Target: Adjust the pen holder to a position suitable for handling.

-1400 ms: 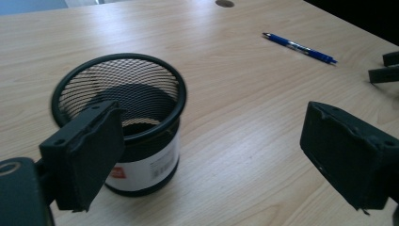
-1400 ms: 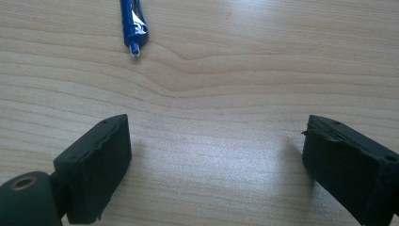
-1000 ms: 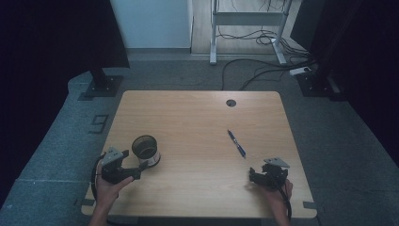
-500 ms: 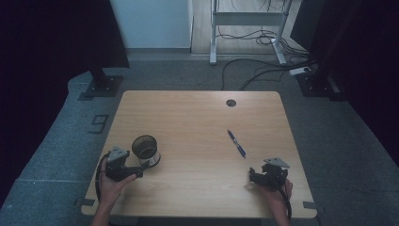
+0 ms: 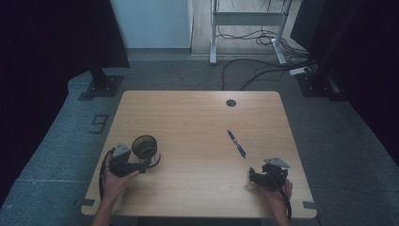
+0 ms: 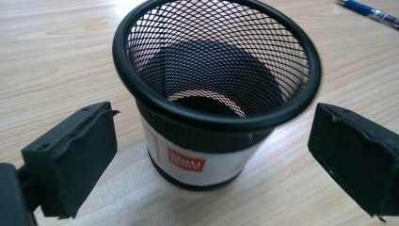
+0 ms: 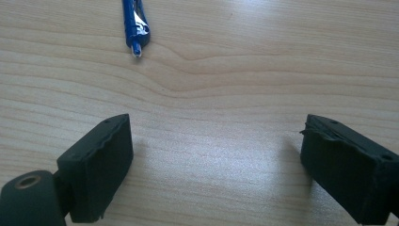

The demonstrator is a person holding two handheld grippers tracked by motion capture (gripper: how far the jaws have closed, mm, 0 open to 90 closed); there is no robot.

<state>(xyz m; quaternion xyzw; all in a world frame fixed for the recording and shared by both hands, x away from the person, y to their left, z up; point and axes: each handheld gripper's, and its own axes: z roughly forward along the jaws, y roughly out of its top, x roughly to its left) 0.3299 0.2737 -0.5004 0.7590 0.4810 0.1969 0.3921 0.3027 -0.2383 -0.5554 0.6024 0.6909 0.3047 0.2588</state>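
A black wire-mesh cup [image 5: 146,149] with a white band and red label stands upright near the table's front left. My left gripper [image 5: 148,161] is open around it, and in the left gripper view the cup [image 6: 188,162] sits between the two black pads [image 6: 75,155] with a gap on each side. A blue pen [image 5: 236,143] lies flat right of centre. My right gripper [image 5: 254,175] rests open near the front right edge. In the right gripper view the pen tip [image 7: 135,28] lies ahead and to the left of its open jaws [image 7: 216,165].
The wooden table [image 5: 197,117] has a round cable hole [image 5: 230,102] near its far edge. Grey carpet surrounds it, with cables and a metal frame [image 5: 247,19] beyond. The pen's end [image 6: 371,10] shows far right in the left gripper view.
My left gripper has edged slightly right, closer around the mesh cup. The right gripper and pen have not moved.
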